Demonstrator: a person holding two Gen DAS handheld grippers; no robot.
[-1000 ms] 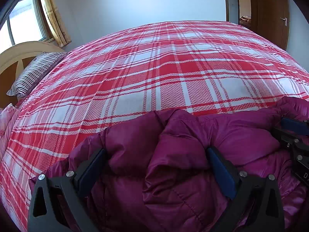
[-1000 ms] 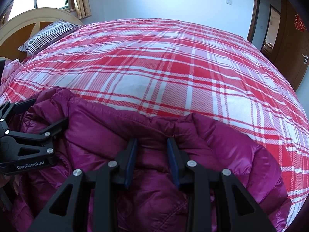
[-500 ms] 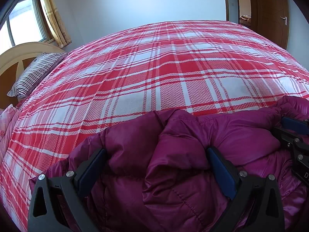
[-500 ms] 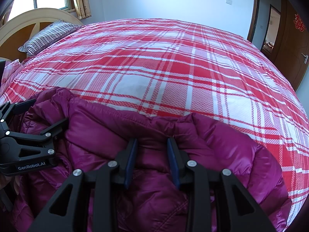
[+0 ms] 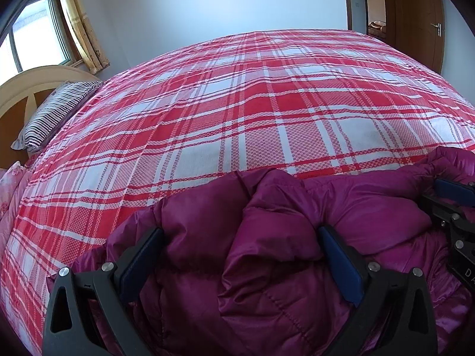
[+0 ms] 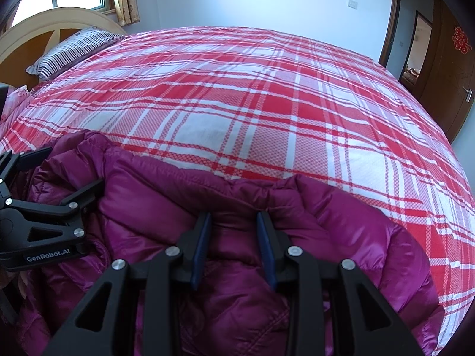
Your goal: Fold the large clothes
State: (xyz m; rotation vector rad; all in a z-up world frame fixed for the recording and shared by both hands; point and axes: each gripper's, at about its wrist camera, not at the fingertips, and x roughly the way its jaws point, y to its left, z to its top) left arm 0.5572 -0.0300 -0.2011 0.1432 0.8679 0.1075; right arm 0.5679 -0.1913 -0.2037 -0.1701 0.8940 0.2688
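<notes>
A magenta quilted down jacket (image 5: 267,252) lies bunched at the near edge of the red plaid bed (image 5: 252,103); it also shows in the right wrist view (image 6: 178,195). My left gripper (image 5: 240,237) is open wide, its fingers straddling a puffy fold of the jacket. My right gripper (image 6: 234,222) has its jaws narrowed onto a fold of the jacket between the blue pads. The left gripper shows at the left of the right wrist view (image 6: 44,216), and the right gripper shows at the right edge of the left wrist view (image 5: 454,207).
A striped pillow (image 5: 56,112) lies by the wooden headboard (image 5: 17,89) at far left. A pink floral cloth (image 5: 9,190) sits at the left bed edge. A wooden door (image 5: 415,14) stands at back right, and a curtained window (image 5: 35,38) at back left.
</notes>
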